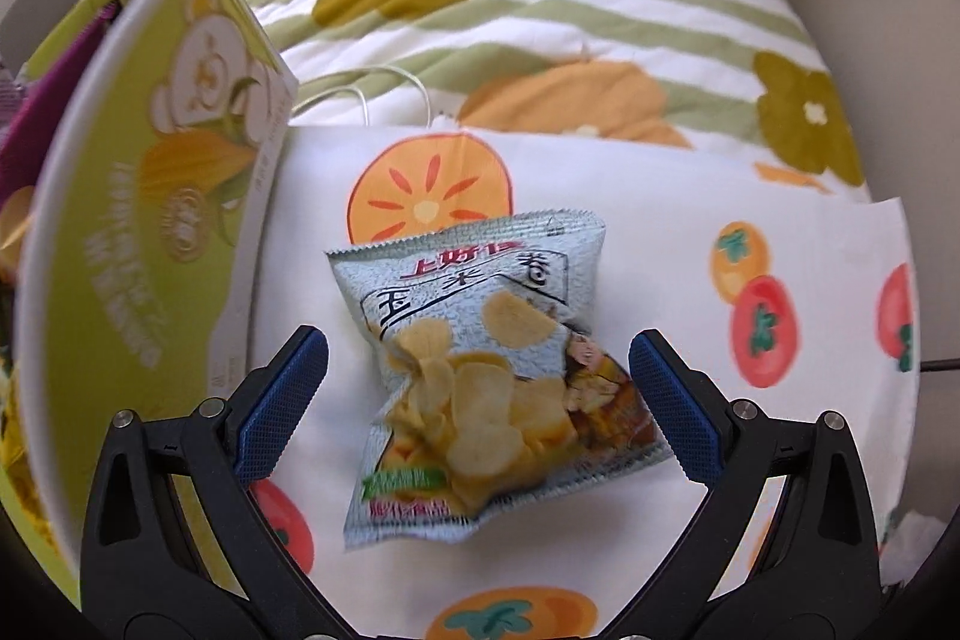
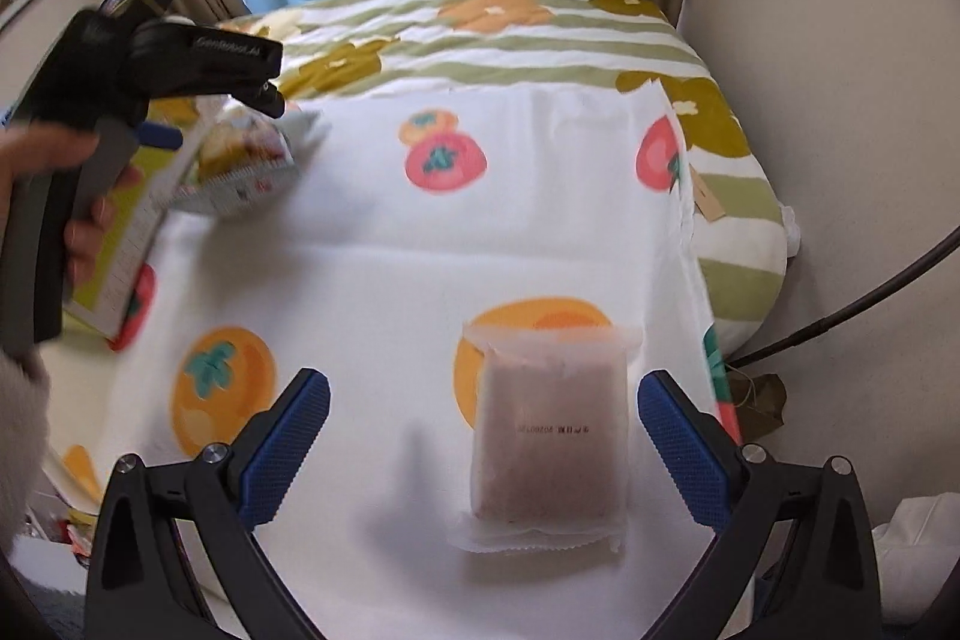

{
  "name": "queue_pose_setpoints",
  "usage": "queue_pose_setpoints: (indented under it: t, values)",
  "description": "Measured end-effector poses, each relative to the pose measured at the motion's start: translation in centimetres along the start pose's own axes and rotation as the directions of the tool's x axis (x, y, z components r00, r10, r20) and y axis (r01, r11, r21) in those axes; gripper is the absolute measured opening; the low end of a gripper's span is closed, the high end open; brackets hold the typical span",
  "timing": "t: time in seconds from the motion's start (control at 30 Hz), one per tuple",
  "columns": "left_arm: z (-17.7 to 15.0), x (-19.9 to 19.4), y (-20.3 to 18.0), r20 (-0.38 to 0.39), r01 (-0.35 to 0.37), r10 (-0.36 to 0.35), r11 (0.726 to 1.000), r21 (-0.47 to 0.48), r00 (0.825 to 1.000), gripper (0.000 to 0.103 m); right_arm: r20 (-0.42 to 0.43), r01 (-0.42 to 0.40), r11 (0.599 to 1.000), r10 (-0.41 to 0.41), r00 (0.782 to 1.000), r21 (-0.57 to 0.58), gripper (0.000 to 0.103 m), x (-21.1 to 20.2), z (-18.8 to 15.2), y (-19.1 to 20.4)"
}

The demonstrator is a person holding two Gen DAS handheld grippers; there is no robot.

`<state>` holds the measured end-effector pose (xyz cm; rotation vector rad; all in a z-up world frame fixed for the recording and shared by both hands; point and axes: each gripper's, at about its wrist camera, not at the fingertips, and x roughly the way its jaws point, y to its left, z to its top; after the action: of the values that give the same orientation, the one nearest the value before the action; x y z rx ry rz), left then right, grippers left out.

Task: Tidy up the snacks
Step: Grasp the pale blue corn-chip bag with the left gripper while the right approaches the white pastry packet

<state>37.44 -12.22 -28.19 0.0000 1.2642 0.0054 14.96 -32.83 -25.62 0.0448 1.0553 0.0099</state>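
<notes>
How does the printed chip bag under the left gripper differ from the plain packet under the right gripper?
The crinkled silver chip bag carries bright chip pictures and red lettering; the frosted white packet shows only a small date line. The chip bag looks puffed and twisted, the packet flat and rectangular. Both lie on the fruit-print cloth between open fingers, ungripped.

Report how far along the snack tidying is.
Done: nothing clearly; the green box at the left holds some packets, contents blurred. In hand: nothing gripped. The left gripper is open around the chip bag; the right gripper is open over the white wrapped snack. Left: both snacks lie loose on the cloth.
</notes>
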Motion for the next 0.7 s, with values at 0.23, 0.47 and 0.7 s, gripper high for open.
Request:
queue_pose_setpoints:
  t: [0.23, 0.47, 0.7]
  values:
    - [-0.2, 2.4, -0.4, -0.045, -0.021, 0.023, 0.999, 0.031, 0.999, 0.1, -0.012, 0.016, 0.999, -0.016, 1.0, 0.03, 0.102, 1.8, -0.5, -0.8]
    - [-0.9, 2.4, -0.2, -0.032, 0.034, -0.031, 0.996, 0.078, 0.999, 0.09, -0.041, 0.057, 0.998, -0.055, 0.998, 0.036, 0.102, 2.9, -1.1, -1.4]
    - [-1.7, 1.8, -0.4, -0.021, 0.061, -0.058, 0.991, 0.123, 0.998, 0.072, -0.04, 0.068, 0.998, -0.068, 0.997, 0.014, 0.101, 3.1, -1.5, -1.3]
